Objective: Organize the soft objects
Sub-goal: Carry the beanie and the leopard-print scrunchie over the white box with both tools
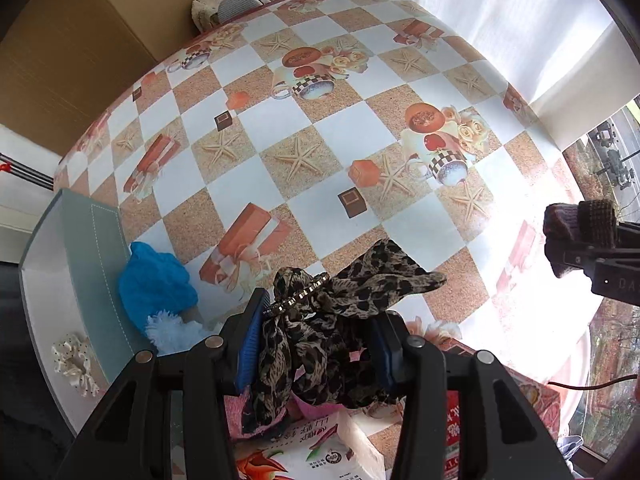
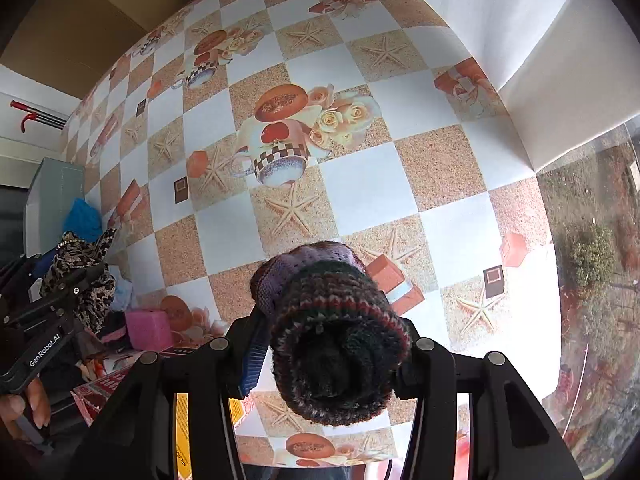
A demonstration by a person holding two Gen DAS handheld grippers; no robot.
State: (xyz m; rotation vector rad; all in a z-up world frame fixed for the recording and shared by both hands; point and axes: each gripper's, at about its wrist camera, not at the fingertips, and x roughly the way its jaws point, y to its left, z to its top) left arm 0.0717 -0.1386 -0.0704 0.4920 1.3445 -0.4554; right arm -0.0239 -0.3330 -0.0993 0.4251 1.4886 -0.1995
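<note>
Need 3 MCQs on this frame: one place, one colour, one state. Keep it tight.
1. Where does the white dotted scrunchie lie?
A in the grey-blue tray
B on the checked tablecloth
C in the tongs

2. What colour is the crumpled cloth beside the tray?
A pink
B blue
C white

3. What do the left tongs hold?
A nothing
B a knitted item
C the leopard-print fabric scrunchie

Key: A, it lies inside the tray walls; B, plainly blue; C, the pads clamp the leopard fabric.
</note>
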